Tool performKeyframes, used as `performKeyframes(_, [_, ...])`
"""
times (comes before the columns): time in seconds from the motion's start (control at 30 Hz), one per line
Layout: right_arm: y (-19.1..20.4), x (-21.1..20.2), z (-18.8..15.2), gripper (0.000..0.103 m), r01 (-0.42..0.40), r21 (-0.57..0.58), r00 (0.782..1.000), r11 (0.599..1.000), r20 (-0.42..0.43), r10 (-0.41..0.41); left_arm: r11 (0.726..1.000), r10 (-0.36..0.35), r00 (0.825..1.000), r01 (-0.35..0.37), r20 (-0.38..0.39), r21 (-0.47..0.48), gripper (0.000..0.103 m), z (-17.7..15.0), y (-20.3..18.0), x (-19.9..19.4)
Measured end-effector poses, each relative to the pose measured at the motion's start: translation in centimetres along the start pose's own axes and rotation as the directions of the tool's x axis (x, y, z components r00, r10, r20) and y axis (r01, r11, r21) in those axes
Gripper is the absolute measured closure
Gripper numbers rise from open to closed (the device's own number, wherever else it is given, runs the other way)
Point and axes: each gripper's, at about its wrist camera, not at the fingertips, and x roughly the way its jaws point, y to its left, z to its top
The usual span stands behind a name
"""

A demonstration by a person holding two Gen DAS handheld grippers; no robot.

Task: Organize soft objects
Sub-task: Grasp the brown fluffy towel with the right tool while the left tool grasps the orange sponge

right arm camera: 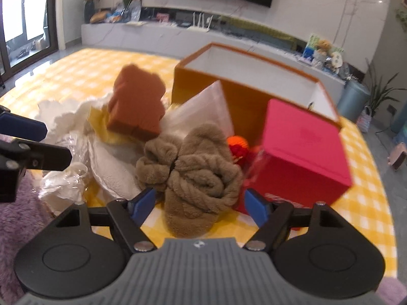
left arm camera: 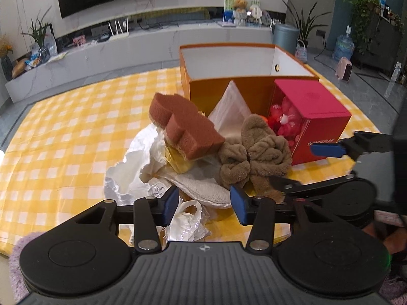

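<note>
Soft objects lie heaped on the yellow-checked tabletop [left arm camera: 63,127]: a knotted brown plush towel [right arm camera: 193,167] at the pile's front, brown sponges [left arm camera: 185,124] stacked on a yellow one behind and to its left, white fleece cloth [left arm camera: 201,188] and crumpled white plastic [left arm camera: 132,162] beneath. Behind stands an open orange box [left arm camera: 229,91]; a red box [right arm camera: 302,157] sits beside the towel. Right gripper [right arm camera: 198,203]: jaws apart, flanking the towel's near end. Left gripper [left arm camera: 203,200]: jaws apart, empty, over the fleece.
</note>
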Motion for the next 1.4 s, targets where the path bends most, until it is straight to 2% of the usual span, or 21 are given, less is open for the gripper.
performKeyframes(0.1, [0.6,2.2,0.0,0.027,-0.019,-0.013,1.000,1.000,-0.009,0.019,1.000,0.003,1.000,-0.003,-0.028,0.009,0.047,-0.2,0.0,1.3])
performKeyframes(0.27, [1.0,4.7,0.0,0.027,0.016,-0.055,1.000,0.998,0.008,-0.015,1.000,0.005,0.997,-0.004,-0.071,0.014,0.047,-0.2,0.1,3.0])
performKeyframes(0.33, [1.0,5.6,0.0,0.026,0.004,-0.062,1.000,0.998,-0.004,-0.004,1.000,0.005,0.996,-0.004,-0.084,0.010,0.047,-0.1,0.3,3.5])
performKeyframes(0.53, [1.3,7.3,-0.4,0.021,-0.006,-0.070,1.000,0.998,-0.023,0.005,1.000,0.006,0.994,-0.006,-0.109,0.006,0.047,0.2,0.5,4.5])
performKeyframes(0.6, [1.3,7.8,-0.5,0.024,-0.005,-0.074,0.999,0.997,-0.040,0.002,1.000,0.002,0.993,-0.003,-0.120,-0.006,0.047,0.2,0.7,4.8])
performKeyframes(0.67, [1.2,8.1,-0.6,0.031,0.009,-0.080,0.999,0.997,-0.045,-0.013,1.000,-0.009,0.993,0.008,-0.120,-0.013,0.047,0.2,0.8,4.8])
performKeyframes(0.73, [1.1,7.9,-0.6,0.051,0.040,-0.076,0.998,0.996,-0.037,-0.043,1.000,-0.017,0.994,0.016,-0.105,-0.007,0.047,0.1,0.8,4.5])
performKeyframes(0.83, [0.8,7.3,-0.7,0.059,0.039,-0.060,0.999,0.997,-0.032,-0.041,1.000,-0.016,0.997,0.017,-0.075,0.007,0.047,0.3,0.6,3.8])
performKeyframes(0.93, [0.6,5.8,-0.4,0.061,0.044,-0.062,0.999,0.997,-0.017,-0.045,1.000,0.009,0.999,-0.009,-0.038,0.009,0.047,0.8,0.7,3.3])
performKeyframes(1.07, [0.2,2.9,0.7,0.061,0.016,-0.004,1.000,1.000,0.025,-0.016,1.000,0.022,1.000,-0.022,0.012,-0.010,0.047,1.5,1.0,2.5])
performKeyframes(1.13, [-0.3,1.4,1.4,0.061,0.004,0.018,0.999,1.000,0.050,-0.005,0.999,0.013,0.999,-0.012,0.037,-0.030,0.047,1.9,1.4,1.9])
performKeyframes(1.27, [-0.6,-0.9,2.5,0.061,0.030,0.000,0.994,1.000,0.103,-0.030,0.994,-0.051,0.997,0.057,0.065,-0.095,0.047,3.3,2.6,0.9])
performKeyframes(1.4, [-1.5,-2.4,4.1,0.061,0.074,0.004,0.987,0.997,0.142,-0.074,0.994,-0.041,0.997,0.048,0.066,-0.102,0.041,4.3,3.3,1.2])
